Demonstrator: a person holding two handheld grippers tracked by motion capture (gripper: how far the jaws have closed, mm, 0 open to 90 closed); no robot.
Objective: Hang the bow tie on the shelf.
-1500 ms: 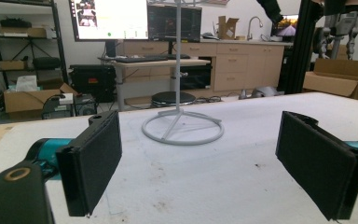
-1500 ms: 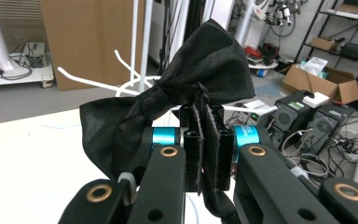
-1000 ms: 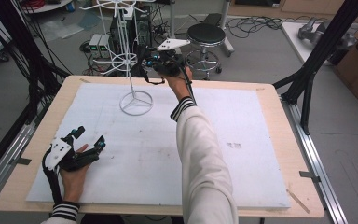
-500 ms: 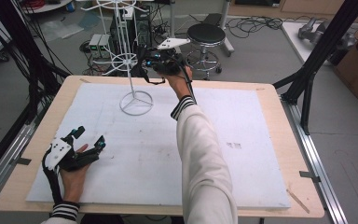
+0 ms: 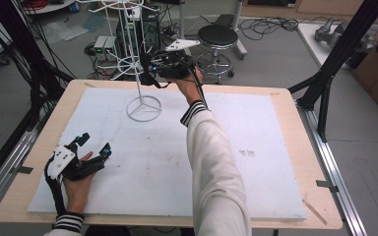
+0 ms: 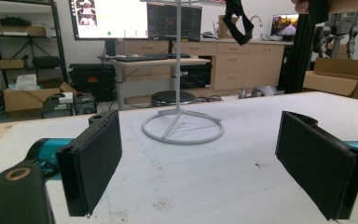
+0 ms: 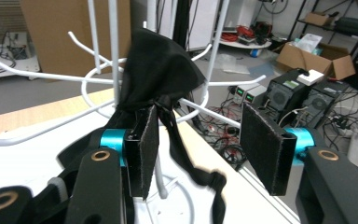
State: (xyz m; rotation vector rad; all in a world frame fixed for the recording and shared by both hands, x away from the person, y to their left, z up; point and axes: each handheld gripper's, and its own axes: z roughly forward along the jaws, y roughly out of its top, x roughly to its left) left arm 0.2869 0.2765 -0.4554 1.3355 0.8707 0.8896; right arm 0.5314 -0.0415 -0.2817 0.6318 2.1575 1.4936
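In the high view, your right hand-held gripper [image 5: 150,73] is lifted up against the white wire rack [image 5: 139,69], well above the rack's ring base on the worktop [image 5: 275,147]. A black fabric piece [image 5: 150,78] hangs at the rack's lower hooks, just at the gripper's tips. Your left hand-held gripper [image 5: 94,146] rests on the worktop well to the near left of the rack, jaws apart and holding nothing.

In the left gripper view, that gripper's two pads stand wide with bare worktop between them. Beyond them the rack's ring base [image 6: 182,128] sits on the worktop, and the black fabric piece [image 6: 237,18] dangles high beside the post.

In the right gripper view, the black fabric piece [image 7: 156,70] is draped over a hook arm of the rack, its strap trailing down past the left pad. The right gripper's jaws have just been opening; the gap between the pads is clear, and the cloth only brushes the left pad's edge, so nothing is clamped.

You appear to be at the release step of hanging the fabric on the rack. The next move likely calls for drawing the gripper straight back from the hook without snagging the strap, and checking that the cloth stays seated.
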